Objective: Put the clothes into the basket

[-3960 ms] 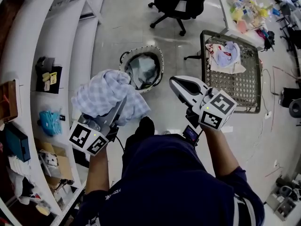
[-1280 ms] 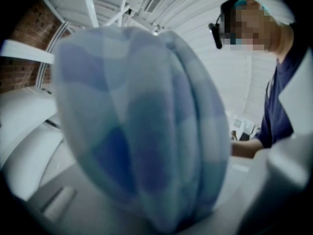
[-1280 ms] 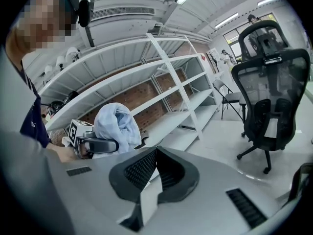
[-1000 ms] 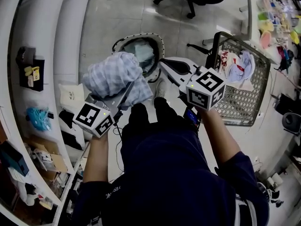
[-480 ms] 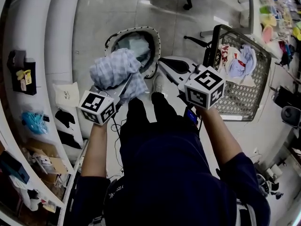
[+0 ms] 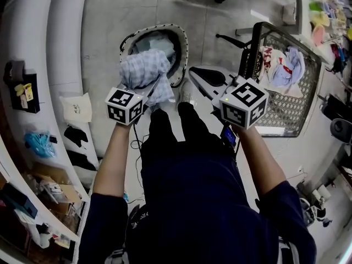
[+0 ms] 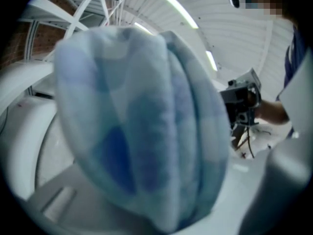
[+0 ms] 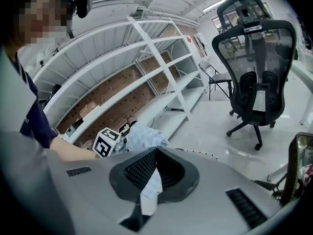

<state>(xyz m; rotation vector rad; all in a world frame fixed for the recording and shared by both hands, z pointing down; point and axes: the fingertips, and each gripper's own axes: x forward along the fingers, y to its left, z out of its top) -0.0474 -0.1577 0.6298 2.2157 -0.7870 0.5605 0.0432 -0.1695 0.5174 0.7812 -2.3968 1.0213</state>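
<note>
A blue-and-white checked cloth [image 6: 144, 69] hangs bunched over the near rim of a round white basket [image 6: 184, 42] on the floor. More pale clothes lie inside the basket. My left gripper [image 6: 155, 88] is shut on the cloth, which hides its tips. In the left gripper view the cloth [image 7: 142, 121] fills almost everything. My right gripper [image 6: 192, 73] is to the right of the basket with its jaws together and nothing seen held. The right gripper view shows that gripper [image 8: 155, 153] with its tips meeting, and the cloth [image 8: 144, 135] to the left beyond it.
A wire-mesh cart [image 6: 297, 117] with more clothes [image 6: 278, 65] stands to the right. White shelving [image 6: 33, 92] curves along the left. A black office chair [image 8: 254, 67] stands beyond the basket. The person's legs [image 6: 170, 131] are just behind the grippers.
The left gripper has sunk with the checked cloth, from above the basket's left side to over its near rim. The right gripper has dropped a little.
</note>
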